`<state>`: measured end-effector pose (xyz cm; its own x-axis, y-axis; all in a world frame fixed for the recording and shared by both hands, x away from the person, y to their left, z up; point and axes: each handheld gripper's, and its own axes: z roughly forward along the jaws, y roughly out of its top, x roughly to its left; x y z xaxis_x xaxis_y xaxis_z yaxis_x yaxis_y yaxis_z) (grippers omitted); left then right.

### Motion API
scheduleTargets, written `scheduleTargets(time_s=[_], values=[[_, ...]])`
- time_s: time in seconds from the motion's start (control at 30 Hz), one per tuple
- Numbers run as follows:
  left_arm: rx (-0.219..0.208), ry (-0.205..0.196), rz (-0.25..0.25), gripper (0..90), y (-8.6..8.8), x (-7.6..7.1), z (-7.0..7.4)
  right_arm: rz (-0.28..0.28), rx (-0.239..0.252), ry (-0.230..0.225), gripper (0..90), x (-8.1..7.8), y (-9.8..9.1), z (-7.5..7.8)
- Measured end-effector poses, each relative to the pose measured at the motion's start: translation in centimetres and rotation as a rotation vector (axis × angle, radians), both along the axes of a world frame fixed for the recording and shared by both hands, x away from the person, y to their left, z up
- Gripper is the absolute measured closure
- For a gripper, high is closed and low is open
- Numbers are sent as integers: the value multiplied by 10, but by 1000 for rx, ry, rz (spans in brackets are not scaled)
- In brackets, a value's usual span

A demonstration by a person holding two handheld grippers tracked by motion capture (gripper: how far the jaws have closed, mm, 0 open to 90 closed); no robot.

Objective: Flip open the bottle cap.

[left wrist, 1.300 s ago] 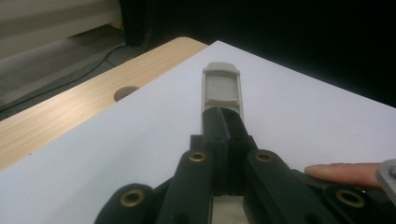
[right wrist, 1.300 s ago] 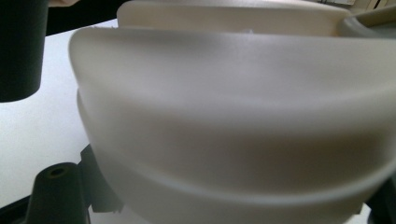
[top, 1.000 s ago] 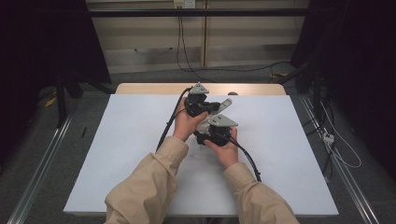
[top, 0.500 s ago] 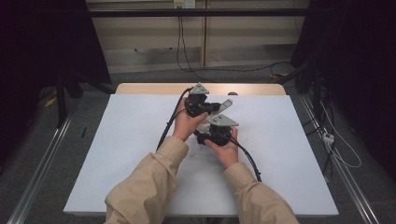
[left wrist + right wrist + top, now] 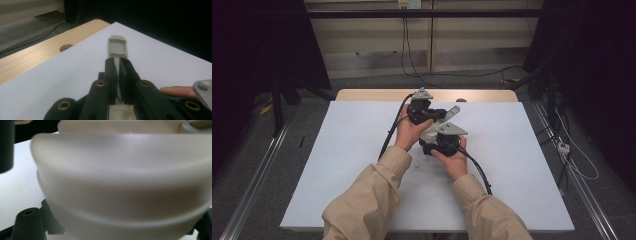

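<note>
A cream plastic object (image 5: 430,134) sits between both hands over the middle of the white table (image 5: 337,165). A flat grey-beige tab (image 5: 453,112) sticks out of it to the far right. My left gripper (image 5: 439,115) has its jaws pressed on that thin tab (image 5: 117,46); they have just been opening slightly, with the tab still between them. My right gripper (image 5: 432,141) comes from the near side. In the right gripper view the rounded cream body (image 5: 120,182) lies between its jaws, which have also just been opening a little.
A wooden table edge (image 5: 362,95) with a round hole (image 5: 66,47) runs along the far side of the white surface. Black cables (image 5: 477,170) trail from the grippers toward the near edge. A fingertip (image 5: 175,91) rests beside the left gripper's jaws. Metal rails flank the table.
</note>
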<state>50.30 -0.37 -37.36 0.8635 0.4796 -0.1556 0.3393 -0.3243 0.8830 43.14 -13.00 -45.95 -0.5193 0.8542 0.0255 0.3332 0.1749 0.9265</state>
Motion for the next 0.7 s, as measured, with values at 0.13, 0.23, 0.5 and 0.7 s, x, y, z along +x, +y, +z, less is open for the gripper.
scheduleTargets(time_s=[0.13, 0.23, 0.5, 0.7], values=[[-3, 6, 4, 799, 4, -1, 4, -4, 0, 11, 148, 0, -1, 1], [-3, 7, -4, 756, 7, -4, 7, -6, 2, 22, 130, 0, -1, 1], [-40, 10, 13, 614, 22, -9, 11, -8, -1, 45, 103, -3, -5, 3], [-50, 19, 24, 507, 36, -17, 11, -2, -4, 71, 89, -6, -7, 5]])
